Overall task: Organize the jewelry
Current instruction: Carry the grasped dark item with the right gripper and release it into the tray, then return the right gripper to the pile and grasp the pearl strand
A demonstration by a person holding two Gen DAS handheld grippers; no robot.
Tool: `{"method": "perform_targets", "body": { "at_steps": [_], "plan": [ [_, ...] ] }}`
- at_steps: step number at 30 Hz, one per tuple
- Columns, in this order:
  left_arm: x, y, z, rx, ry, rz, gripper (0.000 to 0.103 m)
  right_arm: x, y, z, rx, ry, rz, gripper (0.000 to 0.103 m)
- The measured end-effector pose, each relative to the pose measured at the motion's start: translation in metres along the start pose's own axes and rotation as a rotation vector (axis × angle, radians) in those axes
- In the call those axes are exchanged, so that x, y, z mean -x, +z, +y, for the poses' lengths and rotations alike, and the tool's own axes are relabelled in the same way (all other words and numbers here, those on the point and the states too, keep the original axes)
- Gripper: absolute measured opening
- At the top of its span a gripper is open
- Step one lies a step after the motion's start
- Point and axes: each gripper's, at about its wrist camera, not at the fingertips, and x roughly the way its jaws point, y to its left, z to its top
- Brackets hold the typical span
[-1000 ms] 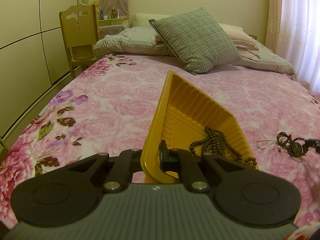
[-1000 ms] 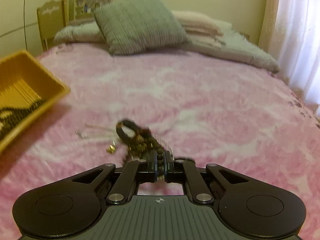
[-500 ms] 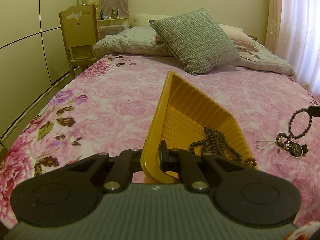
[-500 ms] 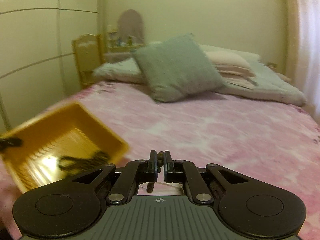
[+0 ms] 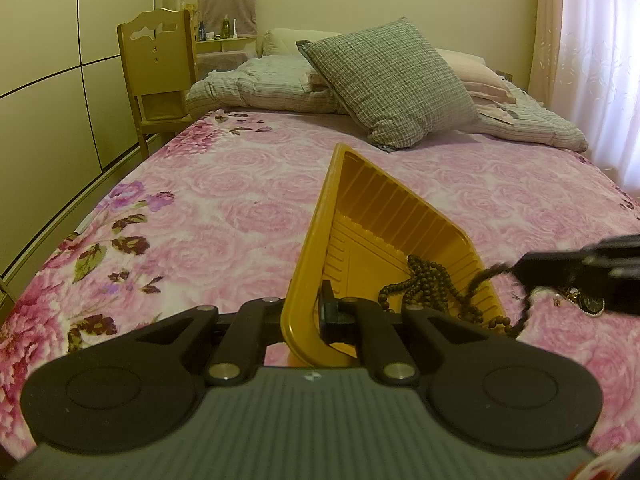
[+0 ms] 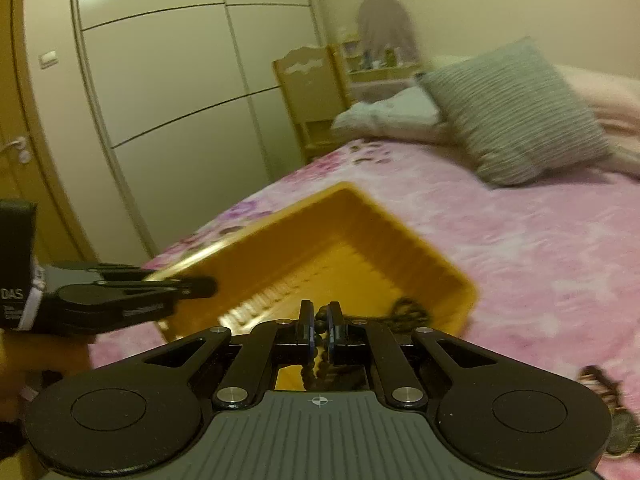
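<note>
My left gripper point(image 5: 316, 312) is shut on the near rim of a yellow plastic tray point(image 5: 384, 236) and holds it tilted on the pink floral bed. A brown bead necklace point(image 5: 428, 284) lies inside the tray. My right gripper point(image 6: 319, 320) is shut on a dark bead bracelet point(image 6: 316, 354) that hangs between its fingers, right over the tray's point(image 6: 320, 248) near edge. In the left wrist view the right gripper point(image 5: 520, 270) comes in from the right with the bracelet point(image 5: 524, 312) dangling beside the tray's corner. The left gripper point(image 6: 200, 286) shows at the left in the right wrist view.
More jewelry with a watch-like piece point(image 5: 588, 302) lies on the bedspread right of the tray. A checked cushion point(image 5: 392, 80) and folded bedding sit at the head of the bed. A wooden chair point(image 5: 160, 72) and wardrobe doors point(image 6: 160, 100) stand to the left.
My right gripper lifted the bead bracelet off the bed and swung left to the tray's edge. The left gripper and tray stayed still.
</note>
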Motion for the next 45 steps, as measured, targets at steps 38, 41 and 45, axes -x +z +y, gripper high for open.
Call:
{"method": "perform_targets", "body": {
  "at_steps": [38,41,45],
  "plan": [
    [0.001,0.000,-0.002,0.002,0.004,0.001,0.007,0.089,-0.105,-0.168,-0.267,-0.654,0.055,0.031],
    [0.000,0.000,-0.001,0.000,0.006,0.003,0.007,0.083,-0.106,-0.175,-0.309,-0.632,0.062,0.031],
    [0.000,-0.001,0.002,-0.002,0.009,0.005,0.007,0.075,-0.108,-0.185,-0.361,-0.608,0.060,0.030]
  ]
}}
